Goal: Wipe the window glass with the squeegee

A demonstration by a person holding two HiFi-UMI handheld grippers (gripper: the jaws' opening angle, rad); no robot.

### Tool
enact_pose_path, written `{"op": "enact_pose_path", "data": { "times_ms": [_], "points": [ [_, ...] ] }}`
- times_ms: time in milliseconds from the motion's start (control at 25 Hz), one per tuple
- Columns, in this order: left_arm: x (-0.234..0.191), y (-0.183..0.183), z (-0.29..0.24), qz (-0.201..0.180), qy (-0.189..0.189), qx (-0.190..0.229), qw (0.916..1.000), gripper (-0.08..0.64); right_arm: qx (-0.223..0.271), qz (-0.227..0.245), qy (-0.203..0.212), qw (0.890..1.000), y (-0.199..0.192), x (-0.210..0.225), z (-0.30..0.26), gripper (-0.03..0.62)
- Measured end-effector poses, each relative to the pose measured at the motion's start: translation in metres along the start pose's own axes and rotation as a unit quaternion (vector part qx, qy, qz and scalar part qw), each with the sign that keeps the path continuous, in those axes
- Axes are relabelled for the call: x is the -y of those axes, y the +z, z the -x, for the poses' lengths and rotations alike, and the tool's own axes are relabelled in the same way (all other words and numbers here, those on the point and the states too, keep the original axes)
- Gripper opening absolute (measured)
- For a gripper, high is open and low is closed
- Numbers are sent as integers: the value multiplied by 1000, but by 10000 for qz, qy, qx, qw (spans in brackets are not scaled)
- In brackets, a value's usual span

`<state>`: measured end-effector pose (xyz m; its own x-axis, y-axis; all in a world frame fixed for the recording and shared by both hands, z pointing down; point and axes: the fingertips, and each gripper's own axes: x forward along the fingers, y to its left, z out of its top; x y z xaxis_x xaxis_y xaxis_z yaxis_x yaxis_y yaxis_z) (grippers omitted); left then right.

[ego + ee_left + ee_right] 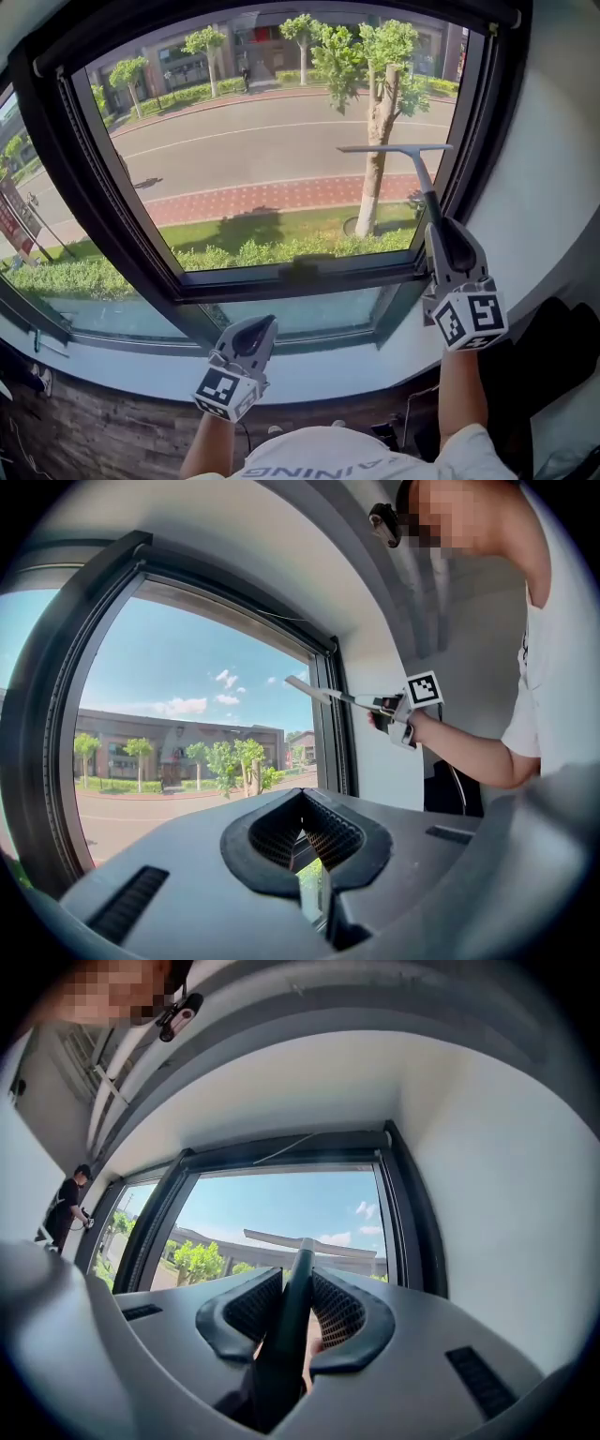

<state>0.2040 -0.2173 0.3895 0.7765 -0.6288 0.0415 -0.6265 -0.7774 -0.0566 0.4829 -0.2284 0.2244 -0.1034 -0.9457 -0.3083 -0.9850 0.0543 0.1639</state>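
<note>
Head view | R gripper (pixel 433 204) clamps squeegee (pixel 396 148) at glass (pixel 253 141) | L gripper (pixel 268 322) closed, empty | shirt (pixel 347 455) "INING" (cut off)

All views face the window (pixel 281 169) (head steeply down).

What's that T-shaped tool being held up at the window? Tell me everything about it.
It is a squeegee: a thin, pale, straight blade bar atop a slim neck and dark handle. The right gripper is shut on the handle, holding it upright, blade level, at the right side of the window glass. Whether the blade touches the pane is unclear.
</note>
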Motion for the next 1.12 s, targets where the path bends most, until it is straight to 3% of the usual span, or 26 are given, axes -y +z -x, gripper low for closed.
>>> {"op": "enact_pose_path", "data": {
  "times_ms": [200,400,520,680,1120],
  "points": [
    [-3,-3,-1,-4,-178,-60,9998,17,473,720,-256,9960,79,26,-63,98],
    [-8,-7,0,-71,-184,-124,9997,15,644,725,-582,9936,125,55,-107,98],
    [-8,-5,-1,-91,-202,-128,9997,17,603,871,-641,9923,137,64,-125,98],
    [-13,2,-2,-120,-136,-55,9998,15,720,700,-533,9935,148,71,-140,98],
    [-16,-2,5,-142,-61,-70,9999,17,1003,825,-918,9873,159,76,-145,98]
  ]
}}
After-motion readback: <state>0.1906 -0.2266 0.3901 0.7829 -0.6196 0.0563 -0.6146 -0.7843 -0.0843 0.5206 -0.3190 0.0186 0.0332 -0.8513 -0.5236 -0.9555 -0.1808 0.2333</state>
